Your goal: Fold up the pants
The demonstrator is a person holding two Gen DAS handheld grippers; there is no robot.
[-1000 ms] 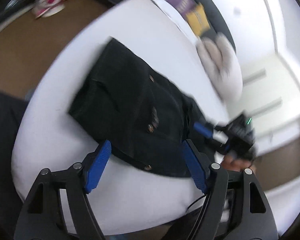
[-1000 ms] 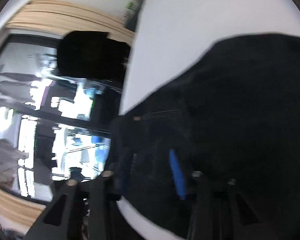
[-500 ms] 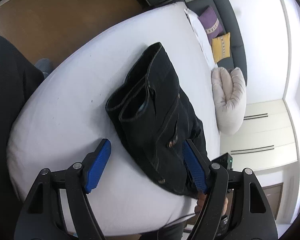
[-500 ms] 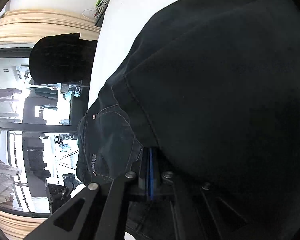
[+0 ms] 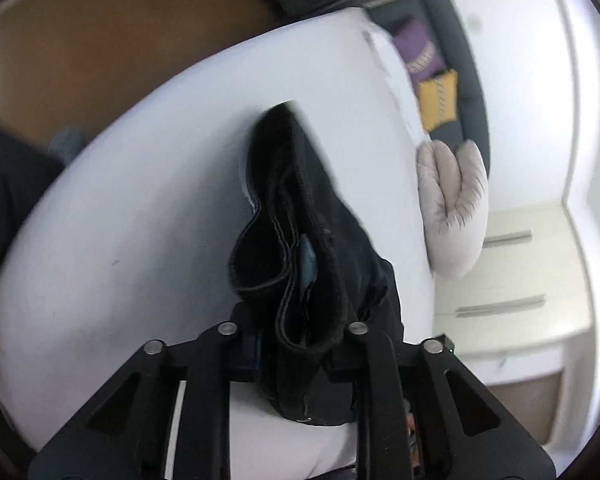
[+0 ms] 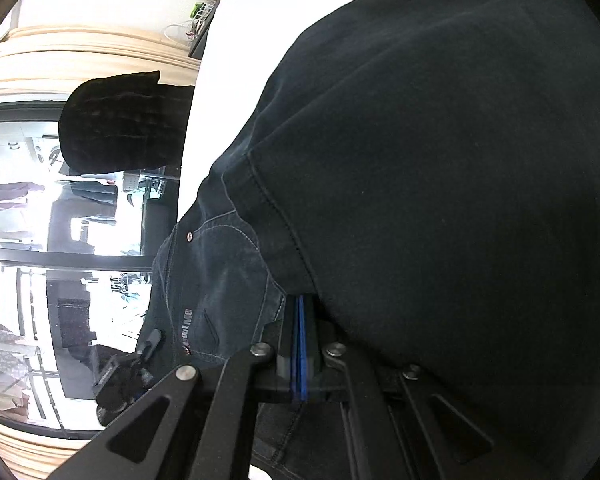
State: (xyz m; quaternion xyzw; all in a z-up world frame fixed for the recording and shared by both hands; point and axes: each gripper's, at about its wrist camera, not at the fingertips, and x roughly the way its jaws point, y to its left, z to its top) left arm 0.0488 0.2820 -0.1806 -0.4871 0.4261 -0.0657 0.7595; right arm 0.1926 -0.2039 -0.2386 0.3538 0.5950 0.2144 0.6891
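The left gripper pinches the pants, which stretch toward twelve o'clock on the bed. The right gripper is pressed together at their other edge.

On my left gripper I see matte black linkage arms, flat and angular, with triangular cut-outs near their bases. Four round silver screws sit at the pivots, two on each side. A sliver of blue pad shows on the left finger; the rest of the fingers are black. A small green light glows at the right edge of the frame.

My right gripper has the same black arms, triangular cut-outs and silver pivot screws. Its fingers are black blocks faced with bright blue pads, seen edge-on as thin vertical blue stripes.
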